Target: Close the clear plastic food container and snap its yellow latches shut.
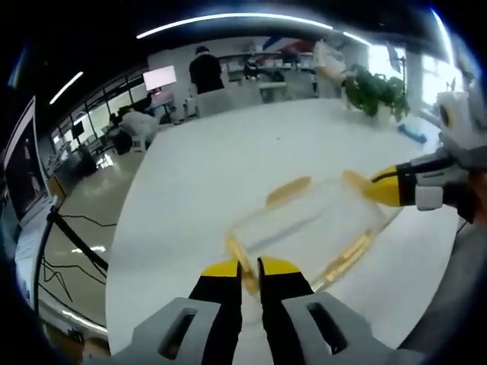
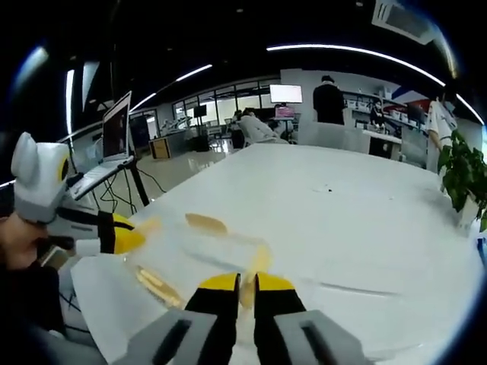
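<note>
Clear plastic food container (image 1: 312, 228) is gripped at both ends on the white table (image 1: 198, 198).
Left gripper (image 1: 250, 268) and right gripper (image 2: 246, 283) jaws are clamped on yellow latches (image 1: 242, 262); pressing down is judged next.

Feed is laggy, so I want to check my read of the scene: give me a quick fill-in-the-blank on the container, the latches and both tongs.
1. The clear container rests on a table whose top is ____ in colour.
2. The left tongs are pinched shut on a latch coloured ____.
3. The right tongs meet the container at its ____ end from the left tongs.
4. At the table's far edge stands a green ____.

Missing words: white; yellow; opposite; plant
</note>
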Tool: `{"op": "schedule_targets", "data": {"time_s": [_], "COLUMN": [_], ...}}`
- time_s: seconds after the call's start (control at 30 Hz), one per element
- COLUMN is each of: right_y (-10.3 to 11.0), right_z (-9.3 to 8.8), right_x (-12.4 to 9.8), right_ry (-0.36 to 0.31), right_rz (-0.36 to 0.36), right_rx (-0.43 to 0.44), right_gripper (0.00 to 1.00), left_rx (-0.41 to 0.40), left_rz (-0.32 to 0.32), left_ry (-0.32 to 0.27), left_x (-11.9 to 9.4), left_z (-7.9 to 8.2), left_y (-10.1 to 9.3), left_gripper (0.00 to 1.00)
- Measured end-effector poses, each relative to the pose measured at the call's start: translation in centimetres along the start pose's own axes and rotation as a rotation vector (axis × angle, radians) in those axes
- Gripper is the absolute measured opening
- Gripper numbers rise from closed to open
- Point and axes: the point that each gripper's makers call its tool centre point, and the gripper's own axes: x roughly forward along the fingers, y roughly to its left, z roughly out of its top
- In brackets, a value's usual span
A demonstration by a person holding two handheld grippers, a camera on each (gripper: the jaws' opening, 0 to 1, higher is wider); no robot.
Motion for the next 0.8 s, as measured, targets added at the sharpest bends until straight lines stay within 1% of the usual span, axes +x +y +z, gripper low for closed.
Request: {"op": "schedule_targets", "data": {"time_s": [0.4, 0.8], "right_y": [-0.3, -2.5], "right_z": [0.6, 1.2], "right_x": [-0.8, -2.1], "right_ry": [-0.015, -0.031], "right_rz": [0.005, -0.027], "right_rx": [-0.009, -0.008], "right_gripper": [0.02, 0.02], "left_rx": [0.014, 0.026], "left_rz": [0.01, -0.021], "left_ry": [-0.001, -0.005], "left_x": [-0.8, -0.6], "left_z": [0.9, 2.0], "left_y": [-0.7, -2.8], "left_gripper": [0.05, 0.05]}}
